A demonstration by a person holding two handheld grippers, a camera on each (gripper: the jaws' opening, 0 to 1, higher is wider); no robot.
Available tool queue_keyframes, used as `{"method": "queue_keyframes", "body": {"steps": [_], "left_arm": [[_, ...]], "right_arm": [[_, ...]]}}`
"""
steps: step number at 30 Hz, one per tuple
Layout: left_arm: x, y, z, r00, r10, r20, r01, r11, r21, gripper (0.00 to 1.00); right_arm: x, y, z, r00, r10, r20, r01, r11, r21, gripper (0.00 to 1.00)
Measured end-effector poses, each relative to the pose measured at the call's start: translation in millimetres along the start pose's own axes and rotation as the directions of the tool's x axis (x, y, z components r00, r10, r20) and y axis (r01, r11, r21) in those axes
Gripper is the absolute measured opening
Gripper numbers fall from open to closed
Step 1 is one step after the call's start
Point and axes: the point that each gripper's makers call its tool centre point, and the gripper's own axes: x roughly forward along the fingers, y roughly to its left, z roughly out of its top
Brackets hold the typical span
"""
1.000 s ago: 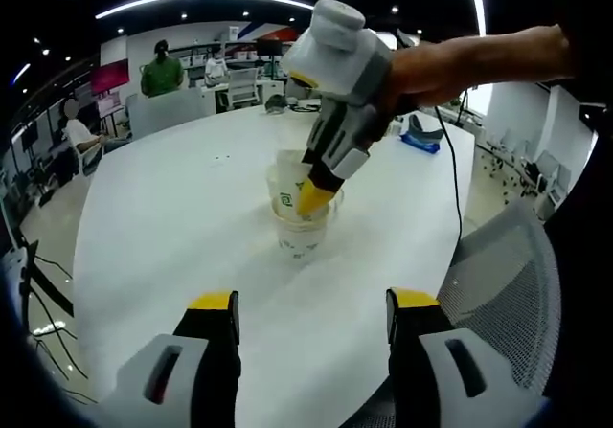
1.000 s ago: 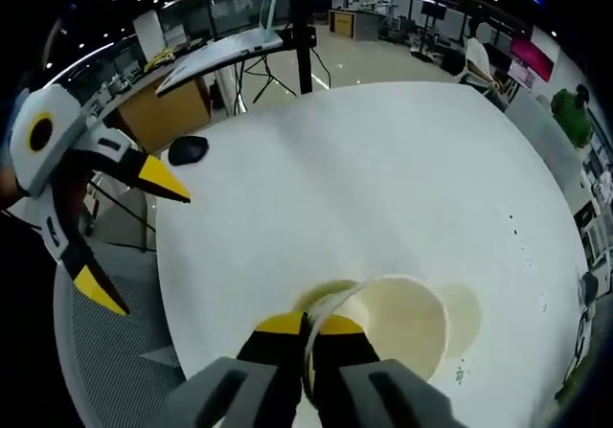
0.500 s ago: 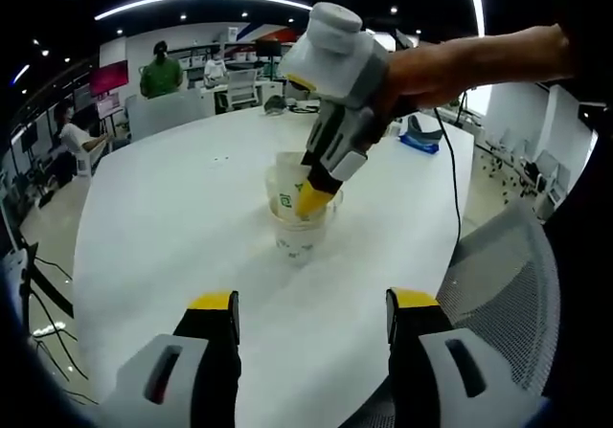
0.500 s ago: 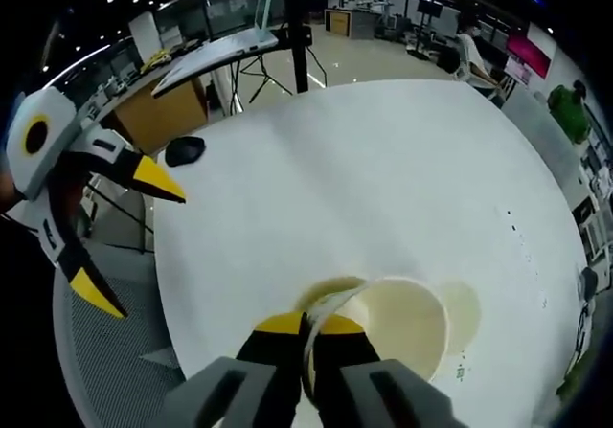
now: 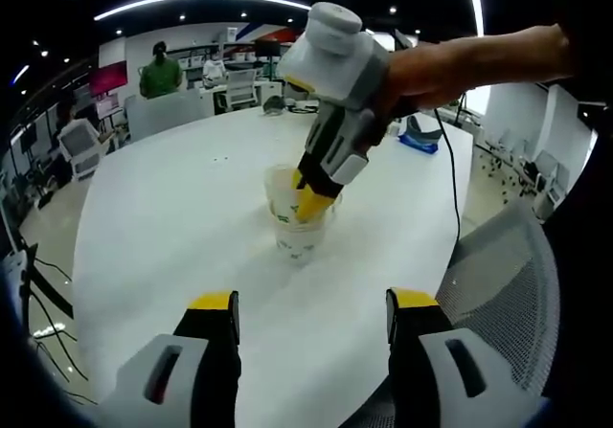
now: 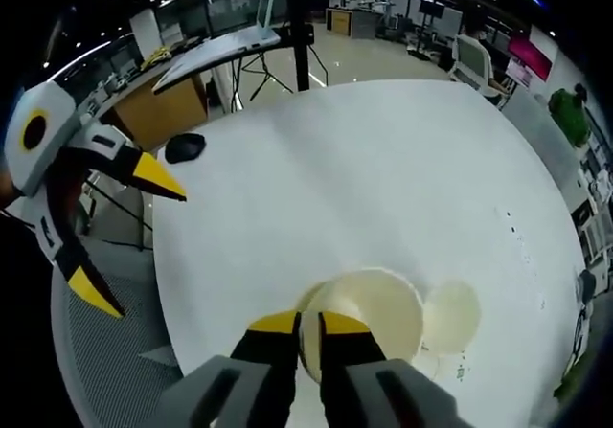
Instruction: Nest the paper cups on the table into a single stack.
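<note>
Bare white table (image 5: 172,227) all around the cup stack (image 5: 299,219), right gripper (image 5: 311,198) and its arm blocking from above and right, left gripper (image 5: 311,318) hovering well clear, mesh chair (image 5: 503,284) at the near-right edge

Bright, even overhead light from ceiling strips (image 5: 201,0); white worktop (image 5: 192,227) mildly glary, shadows soft. Strong fisheye bending at edges, background slightly soft.

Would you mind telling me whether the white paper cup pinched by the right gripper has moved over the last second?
Yes. The white paper cup has dropped lower into the stack standing on the white table, and the right gripper has slightly parted.
</note>
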Motion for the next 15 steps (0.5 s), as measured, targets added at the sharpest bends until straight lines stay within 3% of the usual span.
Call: {"method": "queue_keyframes", "body": {"steps": [15], "left_arm": [[0.1, -0.1, 1.2, 1.000, 0.002, 0.003, -0.002, 1.000, -0.001, 0.61]], "right_arm": [[-1.2, 2.2, 2.2, 1.000, -0.008, 0.004, 0.008, 1.000, -0.004, 0.07]]}}
